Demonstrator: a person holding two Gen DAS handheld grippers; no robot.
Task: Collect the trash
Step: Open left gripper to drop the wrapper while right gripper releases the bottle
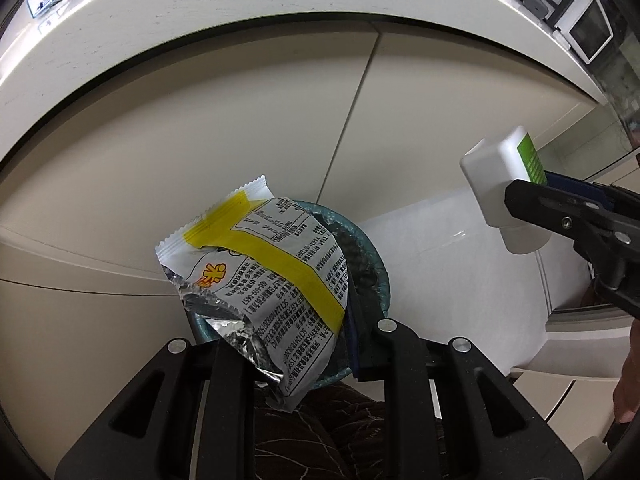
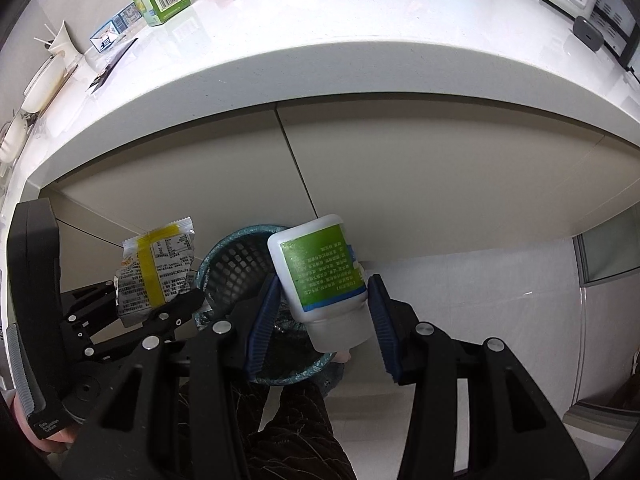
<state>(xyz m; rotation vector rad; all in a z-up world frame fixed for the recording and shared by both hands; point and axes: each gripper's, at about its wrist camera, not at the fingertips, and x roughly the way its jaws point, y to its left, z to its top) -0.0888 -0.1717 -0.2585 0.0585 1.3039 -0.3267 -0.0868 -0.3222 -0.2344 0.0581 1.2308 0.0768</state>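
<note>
While both loads hang over the bin | left gripper pinches wrapper | right gripper apparently clamps bottle | next: release over opening.

White countertop, beige cabinet doors, white floor

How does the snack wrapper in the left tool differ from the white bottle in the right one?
The snack wrapper is flat, crinkled foil with a yellow band; the white bottle is rigid plastic with a green label. The bottle is the bulkier. Both are gripped above the mesh bin, wrapper in the left tool, bottle in the right tool.
</note>
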